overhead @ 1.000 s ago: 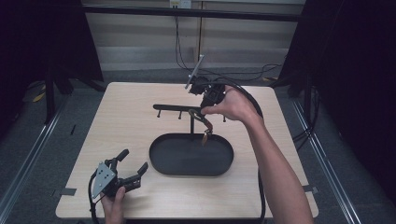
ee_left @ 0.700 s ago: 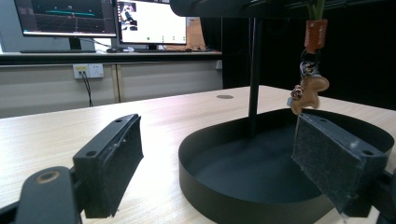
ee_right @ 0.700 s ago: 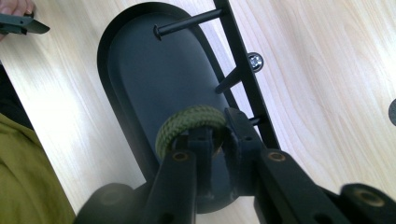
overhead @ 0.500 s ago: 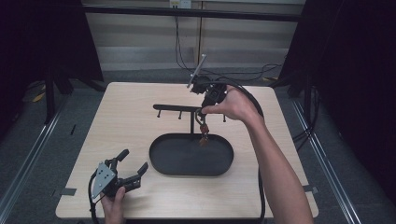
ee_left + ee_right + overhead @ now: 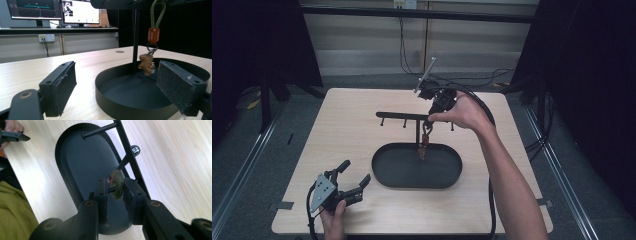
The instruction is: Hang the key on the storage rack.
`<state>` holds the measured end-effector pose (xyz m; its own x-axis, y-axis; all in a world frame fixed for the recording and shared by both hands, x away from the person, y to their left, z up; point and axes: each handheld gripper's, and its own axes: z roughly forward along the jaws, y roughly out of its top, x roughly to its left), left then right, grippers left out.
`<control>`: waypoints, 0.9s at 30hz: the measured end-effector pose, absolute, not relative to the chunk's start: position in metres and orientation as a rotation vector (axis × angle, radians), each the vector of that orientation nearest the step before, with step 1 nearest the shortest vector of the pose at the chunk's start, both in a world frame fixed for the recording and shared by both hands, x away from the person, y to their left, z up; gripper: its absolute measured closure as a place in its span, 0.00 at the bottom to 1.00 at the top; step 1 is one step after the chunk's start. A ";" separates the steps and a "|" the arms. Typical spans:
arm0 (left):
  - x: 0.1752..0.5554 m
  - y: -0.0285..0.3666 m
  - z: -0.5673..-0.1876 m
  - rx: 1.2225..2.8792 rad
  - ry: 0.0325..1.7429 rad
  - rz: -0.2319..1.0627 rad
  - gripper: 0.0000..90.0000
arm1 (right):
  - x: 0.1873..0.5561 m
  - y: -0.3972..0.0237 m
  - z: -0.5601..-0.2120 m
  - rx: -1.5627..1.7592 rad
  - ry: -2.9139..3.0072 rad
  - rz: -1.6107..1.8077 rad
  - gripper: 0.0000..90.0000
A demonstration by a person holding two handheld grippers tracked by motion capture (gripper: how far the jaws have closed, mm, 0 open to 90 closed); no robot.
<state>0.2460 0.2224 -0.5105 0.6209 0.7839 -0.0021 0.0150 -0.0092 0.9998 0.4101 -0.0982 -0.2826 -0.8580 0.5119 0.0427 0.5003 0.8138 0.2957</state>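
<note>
We pinch the keychain's green cord loop [image 5: 118, 185] in our right gripper [image 5: 115, 188] beside the rack's crossbar [image 5: 404, 116], probably to hook it, while our left gripper [image 5: 346, 186] rests spread wide on the table [image 5: 342, 135].

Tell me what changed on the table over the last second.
The right gripper lifted the keychain from the tray floor toward the rack; its charm now hangs above the tray. The grip stayed shut. The left gripper, tray and rack stayed put.
</note>
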 end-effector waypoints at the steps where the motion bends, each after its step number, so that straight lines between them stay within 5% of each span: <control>1: 0.246 0.222 -0.510 1.468 0.713 0.696 0.17 | 0.409 -0.099 -0.283 0.836 2.955 0.478 0.80; 27: 0.246 0.222 -0.510 1.466 0.715 0.693 0.17 | 0.375 -0.131 -0.293 0.879 2.827 0.778 0.65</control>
<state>0.2458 0.2221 -0.5104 0.6211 0.7837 -0.0075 0.0176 -0.0044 0.9998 0.3753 -0.1306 -0.2932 -0.8323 0.5497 0.0717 0.5090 0.7065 0.4917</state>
